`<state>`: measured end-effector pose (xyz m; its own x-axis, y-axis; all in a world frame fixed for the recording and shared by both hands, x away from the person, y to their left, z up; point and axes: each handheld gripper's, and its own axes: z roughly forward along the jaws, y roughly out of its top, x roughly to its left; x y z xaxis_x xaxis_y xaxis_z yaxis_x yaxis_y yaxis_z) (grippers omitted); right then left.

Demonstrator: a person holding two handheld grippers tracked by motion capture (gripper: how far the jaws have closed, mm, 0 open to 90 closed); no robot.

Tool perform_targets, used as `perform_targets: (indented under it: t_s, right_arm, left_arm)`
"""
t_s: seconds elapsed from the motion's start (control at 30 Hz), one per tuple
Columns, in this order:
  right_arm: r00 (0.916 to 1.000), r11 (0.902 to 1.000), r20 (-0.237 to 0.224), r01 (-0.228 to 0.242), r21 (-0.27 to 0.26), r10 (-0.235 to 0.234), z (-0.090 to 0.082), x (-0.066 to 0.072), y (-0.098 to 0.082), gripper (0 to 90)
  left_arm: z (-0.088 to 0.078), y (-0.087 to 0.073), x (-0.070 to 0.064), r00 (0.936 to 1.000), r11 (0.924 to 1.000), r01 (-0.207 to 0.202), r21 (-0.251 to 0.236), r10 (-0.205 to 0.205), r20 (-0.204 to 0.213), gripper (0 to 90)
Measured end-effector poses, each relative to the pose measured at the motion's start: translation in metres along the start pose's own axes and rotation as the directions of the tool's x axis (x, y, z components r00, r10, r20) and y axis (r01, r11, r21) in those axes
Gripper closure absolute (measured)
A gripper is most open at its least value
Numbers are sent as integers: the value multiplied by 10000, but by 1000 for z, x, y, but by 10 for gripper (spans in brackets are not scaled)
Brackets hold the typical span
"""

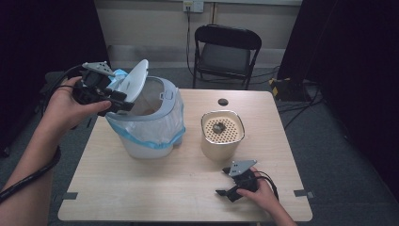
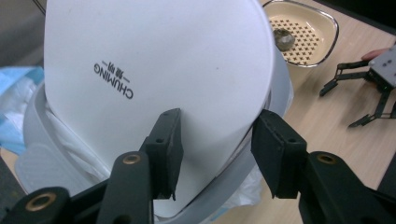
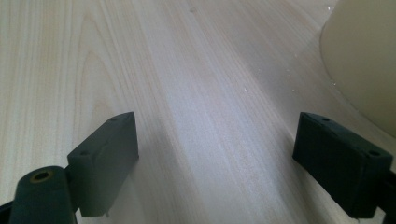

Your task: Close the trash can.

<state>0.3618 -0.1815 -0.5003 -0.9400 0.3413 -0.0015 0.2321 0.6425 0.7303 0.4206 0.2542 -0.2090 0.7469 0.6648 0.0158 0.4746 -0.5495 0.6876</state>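
Working wooden table [image 1: 141, 188] remotely: white bin [image 1: 148, 122] with blue liner stands left of centre, lid [image 1: 134, 80] raised upright. My left gripper [image 2: 217, 151] straddles lid's edge, jaws part-closed, no firm pinch discernible. Beige perforated canister [image 1: 222, 134] stands just right, between bin and right gripper [image 1: 233, 186], which rests on tabletop, jaws wide, empty. Folding chair [image 1: 227, 52] behind.

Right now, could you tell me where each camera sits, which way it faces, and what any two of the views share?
High view: above the person's side of the table, facing forward and down; both forearms and grippers show.
Left gripper view: rides the left gripper, looking along its jaws at the bin's white lid.
Right gripper view: rides the right gripper, looking low across the tabletop.
Shared: the high and left gripper views both show the beige container and the right gripper.
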Motion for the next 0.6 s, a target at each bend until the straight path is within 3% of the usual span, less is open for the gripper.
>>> perform_targets:
  t_s: [0.13, 0.33, 0.6]
  right_arm:
    - [10000, 10000, -12, 14, -4, -14, 0, 0, 0, 128]
    - [10000, 10000, -15, 15, -1, -15, 0, 0, 0, 128]
    - [10000, 10000, -16, 16, 0, -16, 0, 0, 0, 128]
  left_arm:
    - [-1, 3, 2, 9993, 9992, 354, 208, -357, 138, 530]
    - [-2, 2, 1, 9993, 9991, 241, 346, -252, 291, 582]
    - [-4, -4, 4, 9982, 9993, 370, -21, -368, 463, 590]
